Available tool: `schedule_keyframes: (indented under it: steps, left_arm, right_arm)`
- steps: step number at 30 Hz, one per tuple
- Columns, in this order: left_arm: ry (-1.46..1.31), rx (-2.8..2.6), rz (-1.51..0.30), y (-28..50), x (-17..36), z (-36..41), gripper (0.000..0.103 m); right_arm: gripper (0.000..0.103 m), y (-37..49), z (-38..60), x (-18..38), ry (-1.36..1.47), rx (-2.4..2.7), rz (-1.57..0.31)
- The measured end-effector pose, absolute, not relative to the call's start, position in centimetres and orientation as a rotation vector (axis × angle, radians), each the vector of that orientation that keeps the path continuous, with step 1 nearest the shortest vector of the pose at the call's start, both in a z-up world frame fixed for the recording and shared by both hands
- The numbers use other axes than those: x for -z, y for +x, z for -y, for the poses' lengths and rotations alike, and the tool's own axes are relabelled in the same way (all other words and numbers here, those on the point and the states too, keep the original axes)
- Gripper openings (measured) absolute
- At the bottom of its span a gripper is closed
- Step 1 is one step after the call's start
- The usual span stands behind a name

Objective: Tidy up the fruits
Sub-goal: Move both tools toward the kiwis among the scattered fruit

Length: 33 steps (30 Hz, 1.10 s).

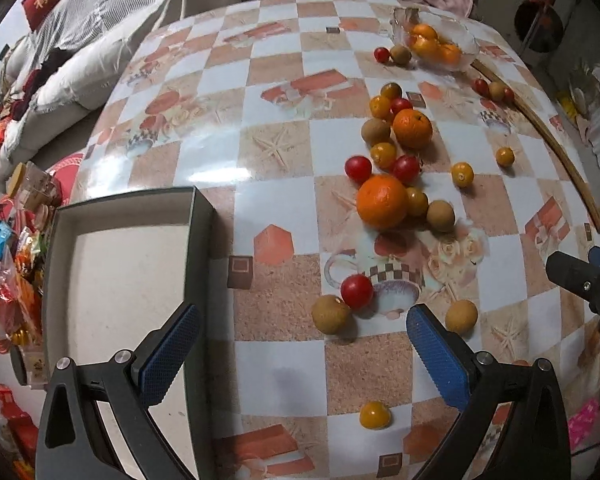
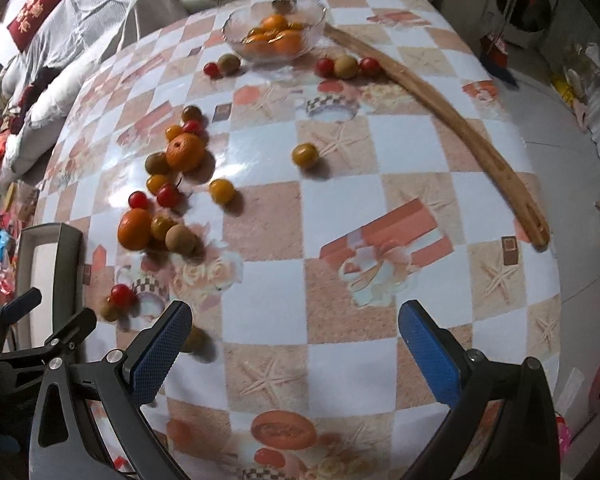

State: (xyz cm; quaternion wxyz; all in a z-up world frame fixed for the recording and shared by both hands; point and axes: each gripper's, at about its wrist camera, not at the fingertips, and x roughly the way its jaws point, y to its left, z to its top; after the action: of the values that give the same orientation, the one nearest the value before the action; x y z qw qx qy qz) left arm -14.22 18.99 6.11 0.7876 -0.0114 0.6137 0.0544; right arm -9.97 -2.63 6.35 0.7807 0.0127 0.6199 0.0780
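Left gripper fingers spread wide, empty; right gripper fingers likewise, above table.

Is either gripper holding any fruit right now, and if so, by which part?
Nothing is held. The left gripper and the right gripper are both open above the table, with no fruit between their fingers.

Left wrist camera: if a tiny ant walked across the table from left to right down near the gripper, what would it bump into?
Empty box → brown round fruit → red tomato → another brown fruit → the right gripper's tip.
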Motion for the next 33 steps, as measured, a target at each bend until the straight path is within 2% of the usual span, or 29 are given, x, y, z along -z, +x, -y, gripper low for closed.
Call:
schedule_keyframes:
  steps: [33]
  left_arm:
    - [-0.036, -0.131, -1.376, -15.3, -4.6, -19.8, 0.103]
  right_arm:
    - [0.103, -11.1, 1.4, -5.7, 0.007, -0.186, -1.38]
